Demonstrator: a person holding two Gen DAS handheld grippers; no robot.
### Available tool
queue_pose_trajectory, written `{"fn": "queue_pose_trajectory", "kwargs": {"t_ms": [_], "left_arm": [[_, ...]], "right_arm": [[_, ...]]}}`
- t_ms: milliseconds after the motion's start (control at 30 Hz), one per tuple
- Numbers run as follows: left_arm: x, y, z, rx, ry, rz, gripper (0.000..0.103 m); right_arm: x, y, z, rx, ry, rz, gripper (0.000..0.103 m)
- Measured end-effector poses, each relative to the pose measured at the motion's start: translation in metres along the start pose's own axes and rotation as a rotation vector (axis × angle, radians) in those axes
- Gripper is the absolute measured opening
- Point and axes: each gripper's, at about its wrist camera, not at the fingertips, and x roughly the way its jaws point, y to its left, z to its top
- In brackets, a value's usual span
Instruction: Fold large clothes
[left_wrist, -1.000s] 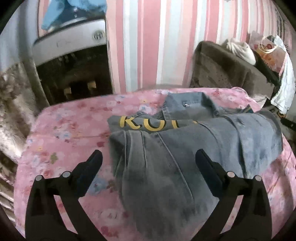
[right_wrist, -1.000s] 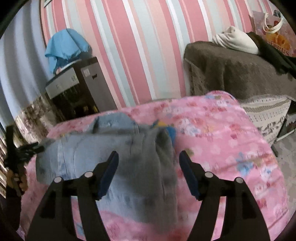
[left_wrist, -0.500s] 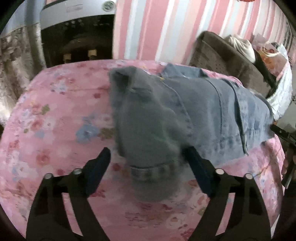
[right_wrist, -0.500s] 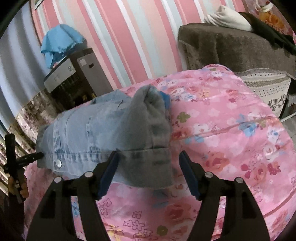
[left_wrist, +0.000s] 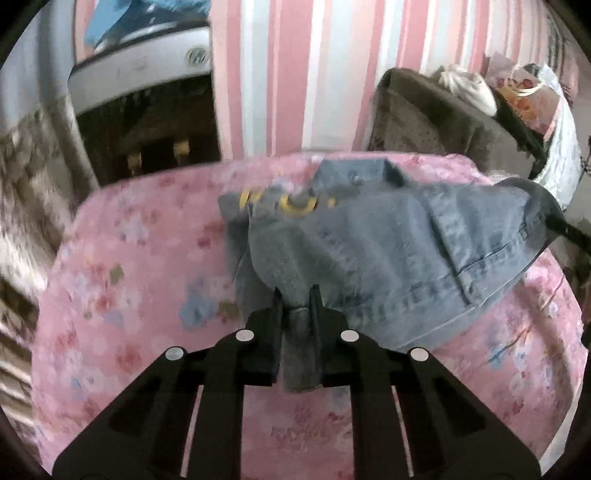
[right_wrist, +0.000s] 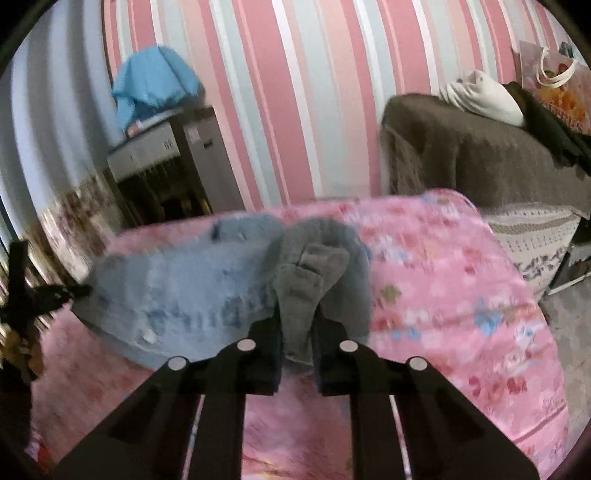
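Observation:
A blue denim jacket (left_wrist: 406, 251) with yellow letters near its collar lies across the pink floral bed (left_wrist: 140, 280). My left gripper (left_wrist: 295, 295) is shut on the jacket's near left corner, with cloth bunched between the fingers. In the right wrist view the same jacket (right_wrist: 192, 288) spreads to the left. My right gripper (right_wrist: 297, 314) is shut on its grey folded right corner. The left gripper (right_wrist: 33, 295) shows at the far left edge of that view. Both views are blurred by motion.
A striped pink wall stands behind the bed. A grey appliance (left_wrist: 147, 85) with a blue cloth (right_wrist: 155, 88) on top stands at the back left. A brown covered sofa (right_wrist: 480, 155) with a white bundle and a printed bag stands at the right.
Both grippers were open around the jacket's near corners. Now both have shut on the cloth. The jacket's near edge has lifted and pulled back, showing the yellow letters again.

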Motion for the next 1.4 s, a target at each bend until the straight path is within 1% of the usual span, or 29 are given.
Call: {"fn": "queue_pose_trajectory", "kwargs": {"t_ms": [33, 100, 167, 233, 267, 333, 367, 433, 467, 500, 533, 567, 600, 633, 667, 700, 733, 767, 800, 867, 967, 1067, 1167, 1233, 1367, 1400], "left_arm": [[-0.003, -0.001, 0.01, 0.016, -0.019, 0.007, 0.012], [-0.003, 0.001, 0.032, 0.018, -0.046, 0.019, 0.012], [0.0, 0.009, 0.059, -0.005, -0.066, 0.006, 0.012], [0.014, 0.021, 0.089, -0.039, -0.059, 0.0, 0.012], [0.022, 0.024, 0.099, -0.043, -0.049, 0.004, 0.012], [0.044, 0.033, 0.122, -0.052, -0.02, 0.02, 0.012], [0.061, 0.036, 0.136, -0.047, 0.001, 0.044, 0.012], [0.084, 0.043, 0.15, -0.044, 0.024, 0.073, 0.012], [0.102, 0.046, 0.16, -0.042, 0.054, 0.083, 0.012], [0.116, 0.05, 0.166, -0.05, 0.076, 0.092, 0.012], [0.131, 0.054, 0.171, -0.066, 0.104, 0.096, 0.013], [0.146, 0.058, 0.176, -0.078, 0.136, 0.09, 0.016], [0.159, 0.062, 0.178, -0.086, 0.16, 0.096, 0.019], [0.169, 0.064, 0.18, -0.088, 0.178, 0.13, 0.03], [0.177, 0.067, 0.182, -0.088, 0.188, 0.186, 0.057], [0.179, 0.069, 0.184, -0.09, 0.188, 0.217, 0.072], [0.18, 0.071, 0.185, -0.093, 0.181, 0.241, 0.093], [0.177, 0.073, 0.186, -0.097, 0.163, 0.246, 0.096], [0.174, 0.074, 0.186, -0.1, 0.152, 0.231, 0.096], [0.167, 0.077, 0.184, -0.104, 0.146, 0.212, 0.096], [0.15, 0.078, 0.177, -0.096, 0.117, 0.193, 0.097], [0.124, 0.077, 0.158, -0.096, 0.077, 0.171, 0.1], [0.096, 0.078, 0.129, -0.098, 0.049, 0.142, 0.1], [0.087, 0.078, 0.112, -0.104, 0.053, 0.119, 0.1], [0.084, 0.065, 0.065, -0.108, 0.114, 0.051, 0.1], [0.085, 0.06, 0.057, -0.103, 0.123, 0.045, 0.1]], "right_arm": [[-0.001, 0.0, 0.009, 0.013, -0.011, 0.014, 0.01], [0.005, 0.0, 0.03, 0.032, -0.03, 0.03, 0.009], [0.017, -0.003, 0.054, 0.054, -0.043, 0.035, 0.009], [0.031, -0.006, 0.074, 0.081, -0.05, 0.03, 0.009], [0.043, -0.009, 0.09, 0.097, -0.05, 0.018, 0.009], [0.066, -0.015, 0.11, 0.122, -0.032, 0.002, 0.009], [0.083, -0.021, 0.123, 0.144, -0.013, -0.01, 0.009], [0.108, -0.029, 0.137, 0.163, 0.022, -0.037, 0.009], [0.122, -0.033, 0.144, 0.17, 0.045, -0.058, 0.009], [0.143, -0.041, 0.15, 0.194, 0.094, -0.08, 0.009], [0.156, -0.048, 0.151, 0.219, 0.119, -0.085, 0.009], [0.173, -0.054, 0.151, 0.244, 0.161, -0.093, 0.009], [0.189, -0.059, 0.149, 0.255, 0.208, -0.107, 0.014], [0.204, -0.062, 0.145, 0.251, 0.251, -0.12, 0.023], [0.209, -0.063, 0.142, 0.248, 0.263, -0.13, 0.029], [0.212, -0.064, 0.139, 0.249, 0.264, -0.129, 0.046], [0.208, -0.065, 0.136, 0.251, 0.242, -0.119, 0.064], [0.204, -0.065, 0.136, 0.249, 0.223, -0.111, 0.07], [0.196, -0.064, 0.134, 0.239, 0.193, -0.097, 0.071], [0.181, -0.062, 0.133, 0.206, 0.161, -0.081, 0.071], [0.157, -0.061, 0.127, 0.158, 0.126, -0.099, 0.071], [0.135, -0.059, 0.113, 0.099, 0.112, -0.092, 0.073], [0.111, -0.056, 0.084, 0.045, 0.11, -0.095, 0.074], [0.105, -0.057, 0.066, 0.035, 0.131, -0.091, 0.074], [0.097, -0.06, 0.034, 0.024, 0.141, -0.083, 0.073], [0.097, -0.06, 0.03, 0.027, 0.139, -0.081, 0.071]]}}
